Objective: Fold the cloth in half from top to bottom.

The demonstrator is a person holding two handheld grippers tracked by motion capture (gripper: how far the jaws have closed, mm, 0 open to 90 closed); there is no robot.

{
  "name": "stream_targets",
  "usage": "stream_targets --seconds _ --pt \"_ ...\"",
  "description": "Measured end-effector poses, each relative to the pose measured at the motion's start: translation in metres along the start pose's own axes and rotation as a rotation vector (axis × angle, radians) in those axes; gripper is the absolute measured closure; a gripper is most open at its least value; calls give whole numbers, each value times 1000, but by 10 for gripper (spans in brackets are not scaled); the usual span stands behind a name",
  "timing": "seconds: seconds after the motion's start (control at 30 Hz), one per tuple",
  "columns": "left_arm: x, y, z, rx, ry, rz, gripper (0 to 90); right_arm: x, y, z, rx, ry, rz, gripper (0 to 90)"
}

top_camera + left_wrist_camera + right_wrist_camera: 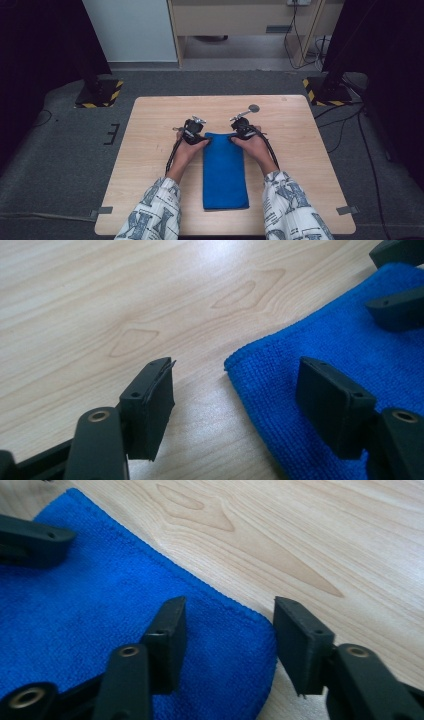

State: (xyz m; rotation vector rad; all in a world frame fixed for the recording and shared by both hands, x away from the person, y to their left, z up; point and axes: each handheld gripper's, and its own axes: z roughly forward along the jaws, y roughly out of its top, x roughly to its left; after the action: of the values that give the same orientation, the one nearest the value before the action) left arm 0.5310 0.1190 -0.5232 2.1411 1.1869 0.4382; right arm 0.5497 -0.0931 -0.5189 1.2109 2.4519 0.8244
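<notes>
Blue microfibre cloth [225, 170], folded into a long narrow strip, lies flat on the pale wooden worktop [150, 190], running from the person's edge away toward the middle; both pairs of tongs sit at its far end, one at each far corner. The left tongs [235, 390] stand parted around the left far corner; one pad rests over bare wood, the other over the pile, and nothing is pinched between them. The right tongs [230, 635] are likewise apart, straddling the right far corner with one pad above the cloth and one just off its edge over the wood; they grip nothing either. In the high view the left tongs [206, 141] and right tongs [232, 137] point inward toward each other across the cloth's short edge.

By my reading the step in hand is lining up on the two far corners before a pinch, probably to fold or lift the strip; the next move calls for lowering each lower pad under the hem and closing evenly, so that all layers are caught and neither corner slips.
</notes>
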Motion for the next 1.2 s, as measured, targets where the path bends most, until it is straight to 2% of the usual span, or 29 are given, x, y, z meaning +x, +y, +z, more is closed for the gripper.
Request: stream_targets --seconds 0.1,0.17,0.27,0.3,0.33,0.5,0.57,0.67,0.77,0.83,0.93,1.2 --pt "-2 -1 4 1 -14 -4 317 2 0 -1 -4 34 1 634" --pt "-4 -1 5 0 -14 5 337 3 -1 -1 -4 43 -3 673" --pt "-7 0 3 1 -24 10 416 5 -2 -1 -14 53 -14 748" --pt "-9 0 2 2 -40 14 451 6 -3 -1 -22 54 -27 782" --pt "-10 0 2 5 -45 15 524 8 -4 -2 -28 56 -27 812" --pt "-12 -1 0 8 -83 20 696 12 -7 -2 -49 42 -26 845" --pt "-13 0 0 8 -79 26 769 14 -7 -3 -46 30 -34 851" --pt "-15 2 -3 5 -78 33 817 17 -5 -5 -44 23 -51 853" --pt "-17 5 -7 -9 -81 37 829 17 -5 -10 -41 17 -72 854" --pt "-17 6 -10 -19 -94 20 828 18 -4 -14 -41 13 -89 853" --pt "-18 8 -16 -30 -87 20 832 19 -4 -23 -70 11 -104 853" --pt "-23 19 -44 -112 -84 28 836 18 -1 -54 -176 22 -65 853"
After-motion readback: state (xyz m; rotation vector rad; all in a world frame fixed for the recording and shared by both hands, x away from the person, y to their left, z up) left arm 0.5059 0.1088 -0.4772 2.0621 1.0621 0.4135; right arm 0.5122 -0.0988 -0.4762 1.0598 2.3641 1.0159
